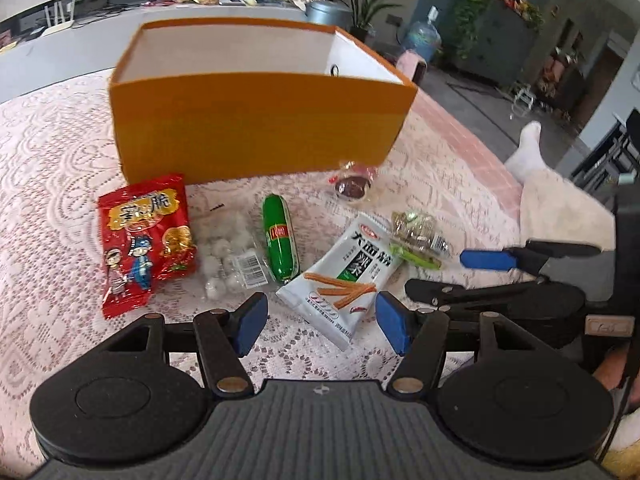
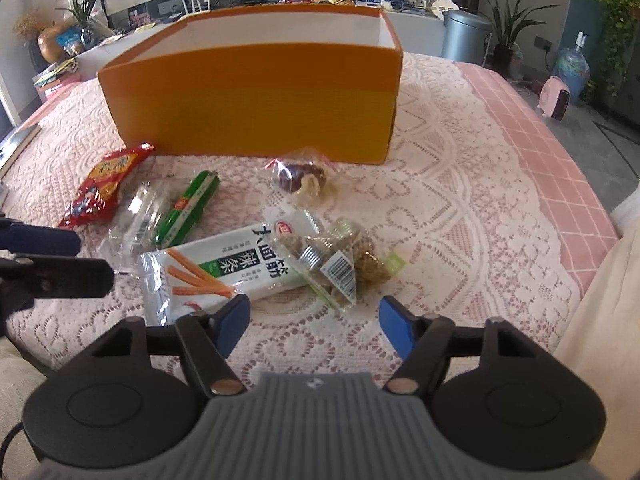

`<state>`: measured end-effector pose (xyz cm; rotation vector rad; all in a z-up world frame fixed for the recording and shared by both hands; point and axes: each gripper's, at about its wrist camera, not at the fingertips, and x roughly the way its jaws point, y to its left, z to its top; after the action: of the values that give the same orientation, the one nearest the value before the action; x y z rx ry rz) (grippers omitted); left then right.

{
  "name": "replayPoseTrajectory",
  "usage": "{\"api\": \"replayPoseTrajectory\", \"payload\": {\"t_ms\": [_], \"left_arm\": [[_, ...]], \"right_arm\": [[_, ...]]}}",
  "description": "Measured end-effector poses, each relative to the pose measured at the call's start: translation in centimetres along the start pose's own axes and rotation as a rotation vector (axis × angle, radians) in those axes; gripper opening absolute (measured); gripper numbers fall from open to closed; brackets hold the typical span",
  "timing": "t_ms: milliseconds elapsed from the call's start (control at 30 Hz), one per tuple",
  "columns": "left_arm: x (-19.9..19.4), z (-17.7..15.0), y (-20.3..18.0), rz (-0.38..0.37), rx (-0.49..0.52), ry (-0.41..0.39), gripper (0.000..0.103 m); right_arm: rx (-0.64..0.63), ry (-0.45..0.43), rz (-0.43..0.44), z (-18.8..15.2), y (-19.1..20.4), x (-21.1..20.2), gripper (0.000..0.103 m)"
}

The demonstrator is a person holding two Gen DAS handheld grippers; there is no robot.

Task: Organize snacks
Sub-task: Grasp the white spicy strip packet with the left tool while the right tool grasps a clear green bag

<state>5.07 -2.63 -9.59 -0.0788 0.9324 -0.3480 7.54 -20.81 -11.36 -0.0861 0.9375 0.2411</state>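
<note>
Left claw [image 1: 322, 322]: apart, empty; white spicy-strip packet [image 1: 340, 276] just ahead.
Right claw [image 2: 314, 324]: apart, empty; clear nut bag [image 2: 340, 260], contents blurry, just ahead.
Orange box [image 2: 256, 96]: beyond both.

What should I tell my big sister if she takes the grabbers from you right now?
Left gripper: open, holding nothing, low over the white spicy-strip packet.
Right gripper: open, holding nothing, near the clear nut bag.
Orange box: stands behind the snacks; what shows of its inside is bare.
On the lace cloth in front: red packet, clear bag of white candies, green sausage, wrapped date sweet.
Done: nothing visibly boxed. Left: all six snacks.
</note>
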Motion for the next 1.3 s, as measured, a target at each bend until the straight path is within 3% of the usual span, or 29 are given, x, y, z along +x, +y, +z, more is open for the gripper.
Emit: {"api": "replayPoseTrajectory", "payload": {"t_ms": [200, 333, 533, 600, 667, 767, 967, 1300], "left_arm": [[1.4, 0.2, -1.3, 0.002, 0.140, 0.011, 0.075], [2.5, 0.6, -1.6, -0.026, 0.203, 0.032, 0.077], [3.4, 1.3, -2.6, -0.025, 0.335, 0.029, 0.077], [3.6, 1.7, -2.7, -0.044, 0.348, 0.034, 0.077], [4.0, 1.9, -2.8, -0.067, 0.368, 0.036, 0.077], [4.7, 2.1, -3.6, -0.065, 0.426, 0.047, 0.077], [7.1, 2.4, -4.9, -0.042, 0.548, 0.118, 0.080], [9.5, 3.2, -3.9, -0.059, 0.481, 0.199, 0.080]], "right_arm": [[-0.012, -0.034, -0.022, 0.4, -0.7, -0.2, 0.070], [-0.107, -0.063, -0.069, 0.9, -1.0, 0.1, 0.071], [-0.151, -0.071, -0.015, 1.2, -1.2, 1.2, 0.071], [-0.170, -0.072, -0.021, 1.2, -1.0, 1.8, 0.069], [-0.166, -0.056, -0.023, 1.2, -1.0, 2.4, 0.055], [-0.142, -0.060, 0.002, 1.3, -1.3, 2.4, 0.049], [-0.091, -0.060, 0.022, 1.1, -1.8, 2.2, 0.049], [-0.042, -0.050, 0.034, 1.2, -2.3, 2.6, 0.053]]}}
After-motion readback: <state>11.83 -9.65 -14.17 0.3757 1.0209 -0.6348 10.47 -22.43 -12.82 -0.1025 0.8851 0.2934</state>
